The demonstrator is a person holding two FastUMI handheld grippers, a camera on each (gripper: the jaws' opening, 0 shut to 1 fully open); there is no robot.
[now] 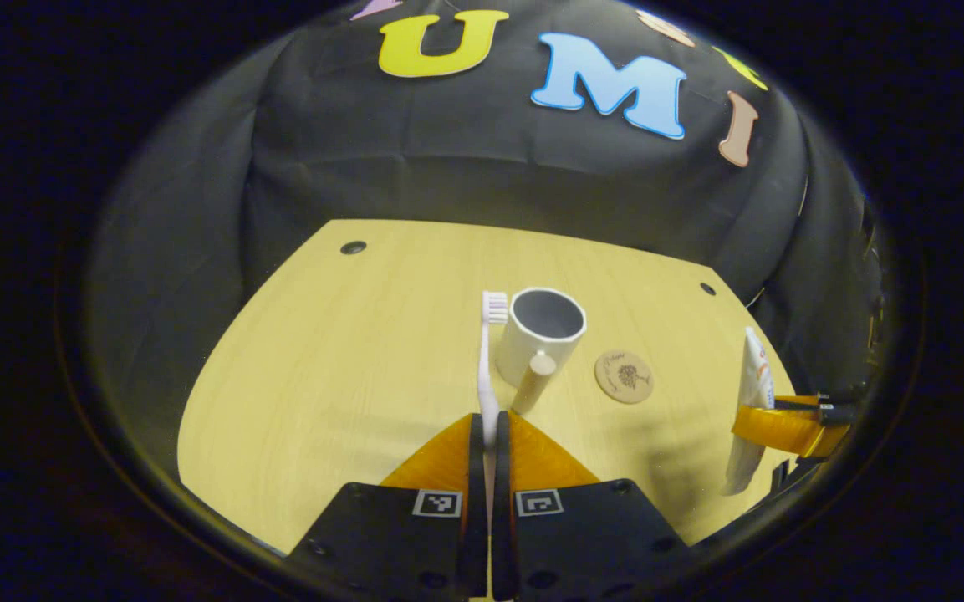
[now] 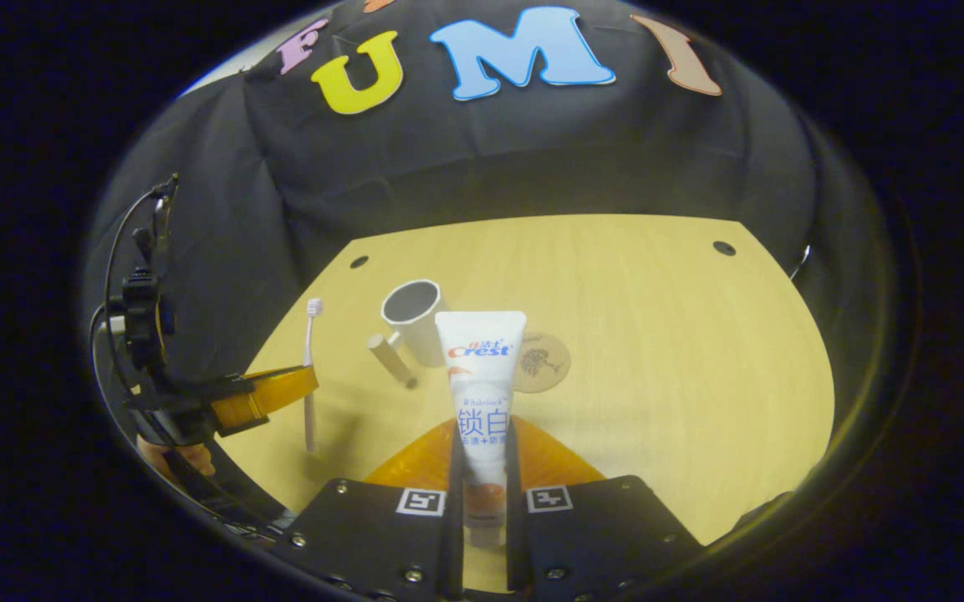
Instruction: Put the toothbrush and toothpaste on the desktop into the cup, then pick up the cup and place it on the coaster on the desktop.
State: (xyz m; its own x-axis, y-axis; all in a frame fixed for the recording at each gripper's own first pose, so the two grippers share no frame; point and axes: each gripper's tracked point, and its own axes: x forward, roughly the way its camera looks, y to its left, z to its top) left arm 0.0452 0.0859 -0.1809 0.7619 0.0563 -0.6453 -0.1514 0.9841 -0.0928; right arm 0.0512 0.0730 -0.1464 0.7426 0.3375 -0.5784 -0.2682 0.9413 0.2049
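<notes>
One cup point(image 1: 542, 334) stands empty on the desktop point(image 1: 348, 368).

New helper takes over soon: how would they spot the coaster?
On the pale wooden desktop, find the white cup near the middle. Just right of it in the left gripper view lies the coaster: the only flat, round brown disc, with a dark printed design.

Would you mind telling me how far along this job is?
Both items are picked up: the left hand-held gripper holds the toothbrush, the right the toothpaste. The cup looks empty, beside the coaster. Left: both drops, then moving the cup.
</notes>
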